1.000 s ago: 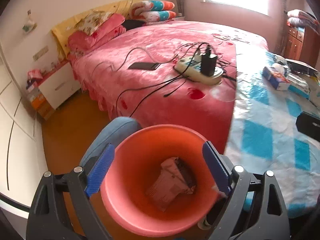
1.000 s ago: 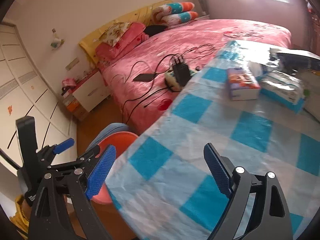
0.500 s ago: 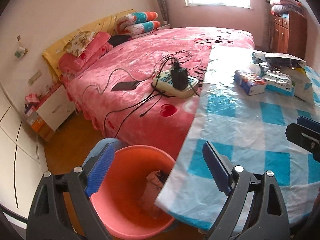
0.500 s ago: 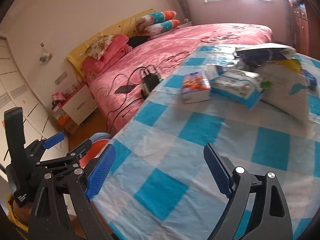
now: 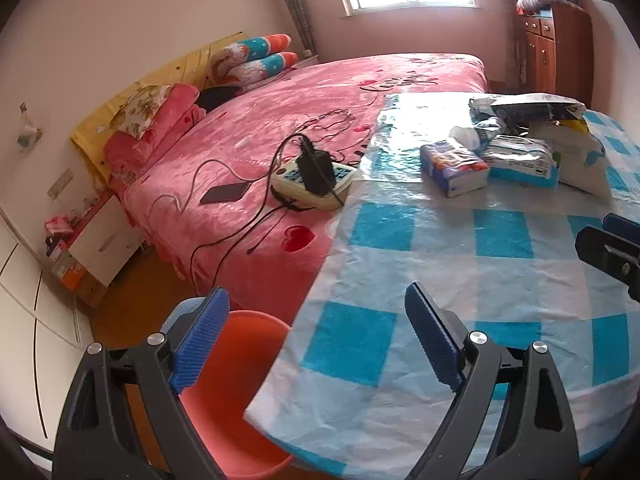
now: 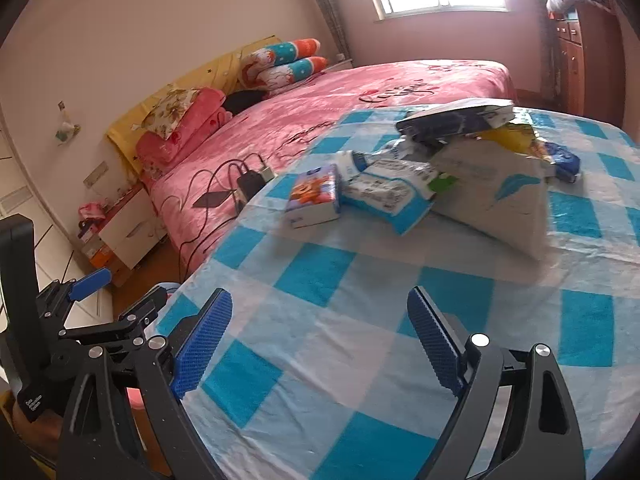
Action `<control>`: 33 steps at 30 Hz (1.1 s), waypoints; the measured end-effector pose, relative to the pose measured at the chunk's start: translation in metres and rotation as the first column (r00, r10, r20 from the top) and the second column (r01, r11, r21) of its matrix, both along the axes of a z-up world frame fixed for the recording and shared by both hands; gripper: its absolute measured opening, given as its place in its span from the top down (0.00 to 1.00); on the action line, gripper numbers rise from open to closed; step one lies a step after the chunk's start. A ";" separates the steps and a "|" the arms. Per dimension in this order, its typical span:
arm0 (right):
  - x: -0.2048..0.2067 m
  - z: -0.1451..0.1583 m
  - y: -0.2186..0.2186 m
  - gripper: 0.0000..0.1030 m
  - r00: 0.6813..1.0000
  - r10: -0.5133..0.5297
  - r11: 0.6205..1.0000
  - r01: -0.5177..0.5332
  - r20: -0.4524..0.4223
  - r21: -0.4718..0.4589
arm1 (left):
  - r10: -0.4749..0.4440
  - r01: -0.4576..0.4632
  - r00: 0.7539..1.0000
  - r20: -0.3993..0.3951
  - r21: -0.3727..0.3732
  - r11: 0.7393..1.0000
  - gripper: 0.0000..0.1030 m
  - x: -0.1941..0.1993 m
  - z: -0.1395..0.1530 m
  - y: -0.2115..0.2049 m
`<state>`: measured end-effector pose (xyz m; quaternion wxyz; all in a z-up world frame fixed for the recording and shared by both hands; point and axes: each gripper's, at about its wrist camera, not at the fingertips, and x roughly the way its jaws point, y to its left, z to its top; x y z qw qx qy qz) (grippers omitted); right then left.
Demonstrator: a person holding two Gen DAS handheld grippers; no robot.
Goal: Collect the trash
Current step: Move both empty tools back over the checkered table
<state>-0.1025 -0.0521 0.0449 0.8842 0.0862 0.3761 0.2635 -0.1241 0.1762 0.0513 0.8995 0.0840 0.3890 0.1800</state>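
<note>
An orange trash bucket (image 5: 240, 380) stands on the floor by the table edge, partly hidden under the blue-checked tablecloth (image 5: 440, 280). A pile of trash lies at the table's far side: a small printed tissue box (image 6: 314, 196), a blue-white wrapper pack (image 6: 390, 196), a white bag (image 6: 496, 196) and a dark flat packet (image 6: 452, 120). My left gripper (image 5: 316, 344) is open and empty, over the table's near edge above the bucket. My right gripper (image 6: 320, 344) is open and empty over the cloth, well short of the pile.
A pink bed (image 5: 300, 120) lies behind the table with a power strip, charger (image 5: 316, 172), cables and a phone (image 5: 224, 193). A white nightstand (image 5: 104, 236) stands at the left. A wooden cabinet (image 5: 556, 48) stands at the back right.
Both grippers rose and swung right, from over the bucket to over the table. The bucket's inside with its paper trash has slipped out of sight. The trash pile came closer.
</note>
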 end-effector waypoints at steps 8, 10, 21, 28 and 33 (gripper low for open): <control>0.005 0.001 -0.028 0.14 0.999 -0.052 0.999 0.052 0.000 0.004 | -0.030 0.030 1.000 -0.011 0.022 0.999 0.13 0.012 0.000 -0.023; 0.007 0.001 -0.036 0.14 0.998 -0.070 0.998 0.070 0.004 -0.002 | -0.038 0.039 0.999 -0.010 0.026 0.999 0.13 0.015 0.001 -0.029; 0.014 -0.002 -0.079 0.14 0.985 -0.171 0.985 0.171 0.019 -0.018 | -0.126 0.126 0.992 -0.003 0.043 0.991 0.13 0.031 0.002 -0.078; 0.020 -0.005 -0.104 0.14 0.976 -0.216 0.976 0.216 0.006 -0.001 | -0.154 0.154 0.988 -0.008 0.054 0.987 0.13 0.038 0.001 -0.097; 0.021 -0.006 -0.117 0.14 0.970 -0.244 0.970 0.244 -0.004 0.010 | -0.170 0.171 0.985 -0.018 0.063 0.983 0.13 0.041 -0.001 -0.107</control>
